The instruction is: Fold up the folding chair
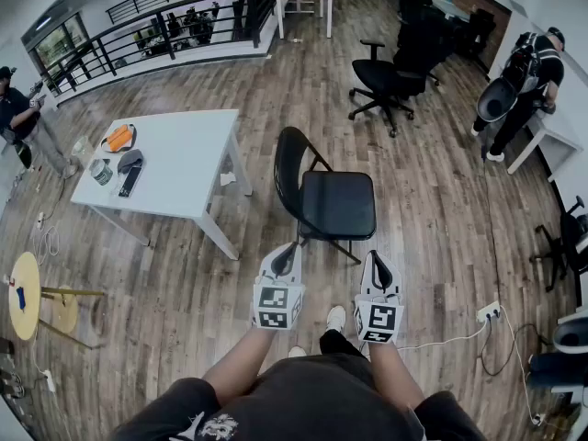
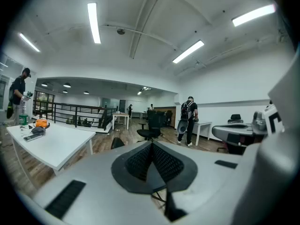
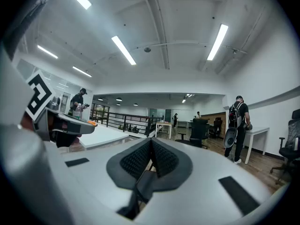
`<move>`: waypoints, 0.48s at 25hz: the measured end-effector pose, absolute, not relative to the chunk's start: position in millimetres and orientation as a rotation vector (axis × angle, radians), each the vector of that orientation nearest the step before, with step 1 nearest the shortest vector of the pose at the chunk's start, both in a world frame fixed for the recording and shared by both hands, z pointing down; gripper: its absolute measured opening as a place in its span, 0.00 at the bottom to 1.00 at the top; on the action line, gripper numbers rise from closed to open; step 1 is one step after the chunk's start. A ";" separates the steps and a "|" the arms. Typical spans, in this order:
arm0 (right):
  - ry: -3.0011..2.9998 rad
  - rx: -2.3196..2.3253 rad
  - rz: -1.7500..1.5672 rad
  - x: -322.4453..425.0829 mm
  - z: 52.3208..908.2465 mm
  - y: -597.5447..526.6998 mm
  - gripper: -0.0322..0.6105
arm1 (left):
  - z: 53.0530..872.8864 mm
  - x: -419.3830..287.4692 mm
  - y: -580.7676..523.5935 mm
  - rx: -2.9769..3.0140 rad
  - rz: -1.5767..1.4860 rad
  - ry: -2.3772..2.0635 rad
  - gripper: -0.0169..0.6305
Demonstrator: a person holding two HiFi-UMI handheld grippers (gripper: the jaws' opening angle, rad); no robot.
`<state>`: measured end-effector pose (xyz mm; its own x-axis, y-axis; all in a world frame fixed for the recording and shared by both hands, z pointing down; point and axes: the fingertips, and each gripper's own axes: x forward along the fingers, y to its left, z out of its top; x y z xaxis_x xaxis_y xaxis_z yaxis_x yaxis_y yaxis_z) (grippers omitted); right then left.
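A black folding chair (image 1: pixel 326 200) stands unfolded on the wood floor in the middle of the head view, its curved backrest (image 1: pixel 292 168) toward the left and its seat toward me. Both grippers hover just short of the seat's near edge and touch nothing. My left gripper (image 1: pixel 286 258) is shut and empty, off the chair's front left corner. My right gripper (image 1: pixel 379 269) is also shut and empty, off the front right corner. In the left gripper view the shut pads (image 2: pixel 151 159) meet, with the chair's backrest (image 2: pixel 117 143) peeking above the gripper body. The right gripper (image 3: pixel 151 157) shows the same shut pads.
A white table (image 1: pixel 184 168) with small items stands left of the chair. A black office chair (image 1: pixel 386 81) is behind it. A person (image 1: pixel 525 81) stands at a desk far right, another person (image 1: pixel 14 108) far left. A power strip with cable (image 1: pixel 487 312) lies at right.
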<state>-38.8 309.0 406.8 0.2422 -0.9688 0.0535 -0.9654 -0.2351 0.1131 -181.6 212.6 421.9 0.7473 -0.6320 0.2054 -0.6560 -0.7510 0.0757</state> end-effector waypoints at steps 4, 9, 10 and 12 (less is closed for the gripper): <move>-1.885 2.350 -0.002 -18.2 413.1 281.9 0.07 | 429.1 -159.5 192.0 2.777 0.279 -1.045 0.03; -1.927 2.303 0.036 8.4 426.8 247.3 0.07 | 436.1 -126.8 163.8 2.766 0.301 -1.070 0.03; -1.933 2.298 0.040 15.4 428.3 240.5 0.07 | 437.4 -120.3 158.0 2.763 0.309 -1.076 0.03; -1.943 2.294 0.050 30.5 429.5 227.5 0.07 | 438.1 -108.0 147.0 2.754 0.321 -1.093 0.03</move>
